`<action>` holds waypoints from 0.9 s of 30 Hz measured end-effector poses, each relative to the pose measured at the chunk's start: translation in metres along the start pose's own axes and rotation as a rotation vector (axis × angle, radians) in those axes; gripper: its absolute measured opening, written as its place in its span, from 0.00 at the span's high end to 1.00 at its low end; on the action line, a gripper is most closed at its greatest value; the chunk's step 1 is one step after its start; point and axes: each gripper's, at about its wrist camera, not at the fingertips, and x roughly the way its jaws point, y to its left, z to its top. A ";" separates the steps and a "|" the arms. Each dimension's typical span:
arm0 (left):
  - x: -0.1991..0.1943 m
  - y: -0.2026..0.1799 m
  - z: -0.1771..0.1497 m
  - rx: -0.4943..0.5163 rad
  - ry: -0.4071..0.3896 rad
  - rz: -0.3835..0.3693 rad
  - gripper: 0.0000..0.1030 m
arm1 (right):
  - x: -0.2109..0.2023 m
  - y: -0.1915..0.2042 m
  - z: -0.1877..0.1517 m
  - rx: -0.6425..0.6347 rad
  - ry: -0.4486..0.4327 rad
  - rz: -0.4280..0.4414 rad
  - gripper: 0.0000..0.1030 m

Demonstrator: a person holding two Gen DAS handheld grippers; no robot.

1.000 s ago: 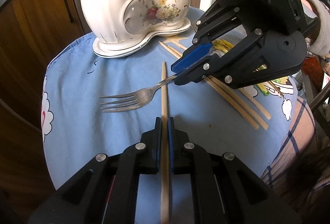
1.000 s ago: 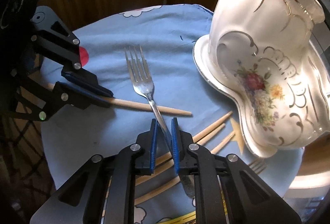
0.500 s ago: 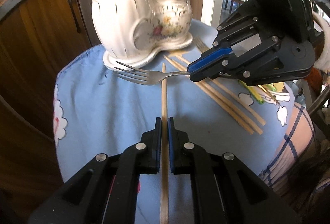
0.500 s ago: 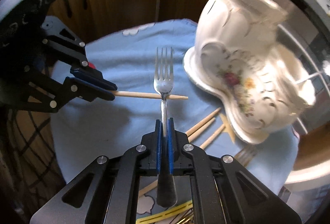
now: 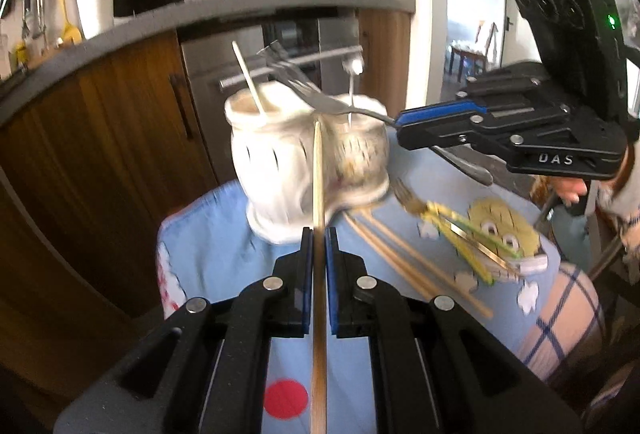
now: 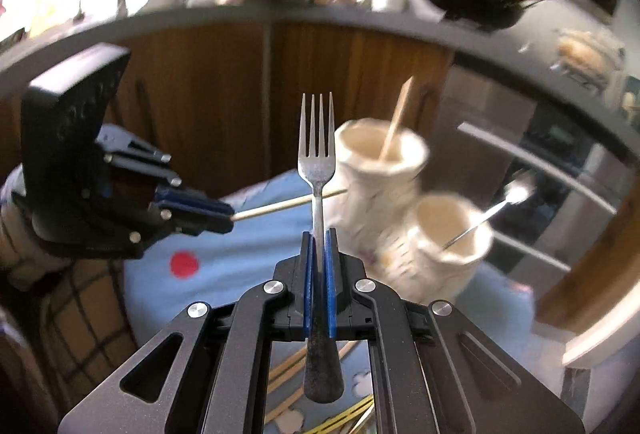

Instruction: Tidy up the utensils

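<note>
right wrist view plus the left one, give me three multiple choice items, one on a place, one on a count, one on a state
1. Where does the metal spoon stand?
A. in the shorter cup of the white ceramic double holder
B. flat on the blue cloth
C. in the left gripper

2. How many tines has the silver metal fork?
A. two
B. three
C. four

3. What is the state of the right gripper?
A. wide open and empty
B. shut on the fork's handle
C. shut on a chopstick

Answers: 1 A, its handle slants out of the shorter cup's mouth. 2 C, four tines show against the dark cabinet. 3 B, the blue pads press on the fork's neck, tines pointing up, while the left gripper holds the wooden chopstick.
</note>
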 end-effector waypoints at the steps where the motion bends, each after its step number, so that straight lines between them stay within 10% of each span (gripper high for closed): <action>1: -0.001 -0.001 0.006 0.001 -0.013 0.005 0.94 | -0.005 0.002 0.005 0.011 -0.019 -0.015 0.94; 18: 0.029 0.041 0.105 -0.223 -0.329 0.062 0.94 | 0.011 -0.071 0.015 0.398 -0.392 -0.252 0.94; 27: 0.072 0.053 0.107 -0.328 -0.441 0.118 0.94 | 0.058 -0.080 -0.008 0.477 -0.434 -0.308 0.94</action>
